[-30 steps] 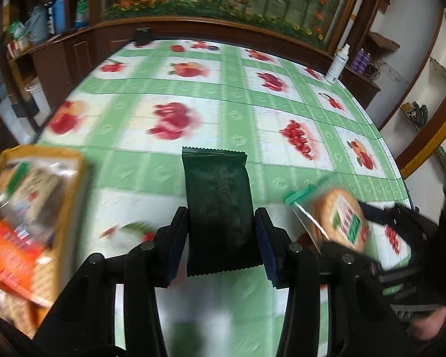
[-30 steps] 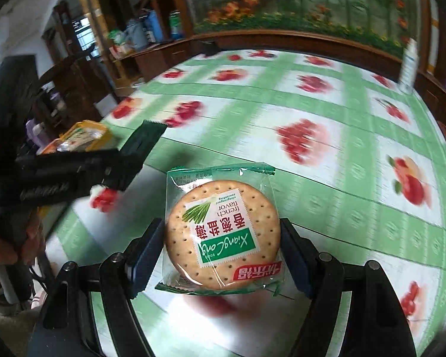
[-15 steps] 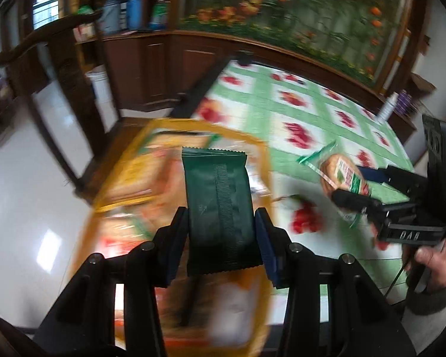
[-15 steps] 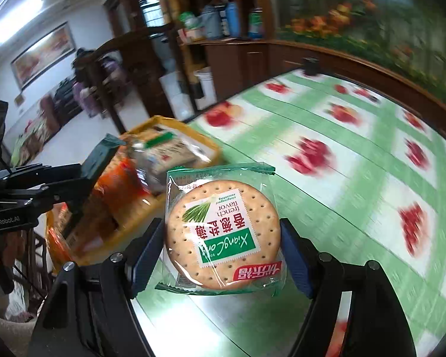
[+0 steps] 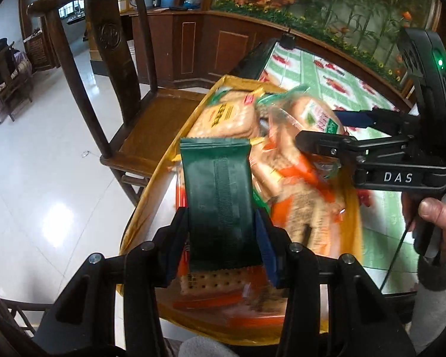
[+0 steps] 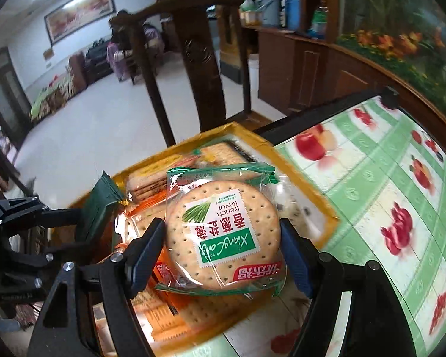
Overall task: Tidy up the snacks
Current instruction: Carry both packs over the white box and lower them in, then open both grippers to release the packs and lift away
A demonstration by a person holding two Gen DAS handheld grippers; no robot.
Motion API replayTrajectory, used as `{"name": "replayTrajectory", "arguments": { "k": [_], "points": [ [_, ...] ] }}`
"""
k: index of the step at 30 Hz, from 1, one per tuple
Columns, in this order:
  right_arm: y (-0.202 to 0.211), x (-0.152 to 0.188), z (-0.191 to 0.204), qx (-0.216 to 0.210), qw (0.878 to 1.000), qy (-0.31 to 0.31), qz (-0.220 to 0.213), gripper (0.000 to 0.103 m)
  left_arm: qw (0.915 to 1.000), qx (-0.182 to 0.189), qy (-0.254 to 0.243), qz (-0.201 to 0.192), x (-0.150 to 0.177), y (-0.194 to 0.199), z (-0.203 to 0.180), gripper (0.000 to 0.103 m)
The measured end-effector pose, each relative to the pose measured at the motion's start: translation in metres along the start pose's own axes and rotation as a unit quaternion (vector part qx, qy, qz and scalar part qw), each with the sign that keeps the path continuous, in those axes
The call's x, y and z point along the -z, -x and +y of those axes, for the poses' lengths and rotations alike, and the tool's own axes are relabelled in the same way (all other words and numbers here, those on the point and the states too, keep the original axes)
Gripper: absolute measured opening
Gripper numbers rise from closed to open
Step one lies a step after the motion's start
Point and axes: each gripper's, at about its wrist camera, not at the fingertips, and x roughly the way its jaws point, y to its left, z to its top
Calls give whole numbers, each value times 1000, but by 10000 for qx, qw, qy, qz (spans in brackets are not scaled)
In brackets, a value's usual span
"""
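Observation:
My left gripper (image 5: 221,235) is shut on a dark green snack packet (image 5: 220,205) and holds it over a yellow tray (image 5: 151,190) full of biscuit packs. My right gripper (image 6: 223,238) is shut on a round cracker pack (image 6: 221,232) in clear wrapping with a green label, also above the yellow tray (image 6: 300,163). The right gripper shows in the left wrist view (image 5: 321,136), holding the cracker pack (image 5: 312,116) over the tray's far side. The green packet (image 6: 99,205) shows in the right wrist view at the left.
The tray sits at the edge of a table with a green fruit-print cloth (image 6: 401,208). A dark wooden chair (image 5: 113,68) stands just beyond the tray on the white tiled floor (image 5: 44,178). A wooden cabinet (image 5: 199,44) lines the far wall.
Both grippers have swung left from over the tablecloth to above the yellow tray, each still holding its packet. The chair and floor have come into view.

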Motion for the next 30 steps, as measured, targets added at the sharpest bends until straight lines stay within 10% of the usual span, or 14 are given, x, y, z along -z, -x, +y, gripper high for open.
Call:
{"name": "replayTrajectory", "arguments": {
  "k": [7, 21, 30],
  "points": [
    [32, 6, -12, 93, 9993, -162, -317, 83, 9992, -196, 100, -343, 1, 11, 1, 82],
    [63, 52, -38, 527, 9956, -599, -483, 84, 9942, -391, -104, -995, -11, 26, -38, 87],
    [115, 96, -63, 1939, 9696, -1170, -921, 84, 9910, -44, -456, -1258, -21, 15, -113, 90]
  ]
}}
